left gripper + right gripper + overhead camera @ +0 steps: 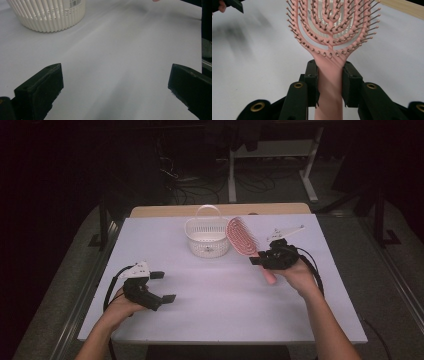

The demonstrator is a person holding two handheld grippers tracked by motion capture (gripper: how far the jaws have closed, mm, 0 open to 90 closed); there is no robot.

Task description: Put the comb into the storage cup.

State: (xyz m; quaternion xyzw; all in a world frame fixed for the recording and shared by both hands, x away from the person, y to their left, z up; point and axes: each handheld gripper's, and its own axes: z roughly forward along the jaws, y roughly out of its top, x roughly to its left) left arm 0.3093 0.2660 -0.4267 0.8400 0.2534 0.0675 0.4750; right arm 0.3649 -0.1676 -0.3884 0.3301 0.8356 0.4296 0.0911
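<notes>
Surface: white bench (215, 310), basket (206, 238) at its far side.
Hairbrush (242, 236): light, stiff, slick plastic; hold at neck.
Right gripper (329, 75): my jaws clamped on handle.
Left gripper (162, 287): my jaws apart, empty.

The left gripper (162, 286) is resting near the table's (220, 310) front left corner, jaws standing wide apart. The right gripper (257, 259) is hovering by the right edge, jaws clamping a brush (243, 237), forearm angling inward.

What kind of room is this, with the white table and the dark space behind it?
Probably a lab or workshop set up for recording. A plain white table stands under a fixed camera, loose cables trail across the dark floor behind, and a bare white desk frame stands at the back.
</notes>
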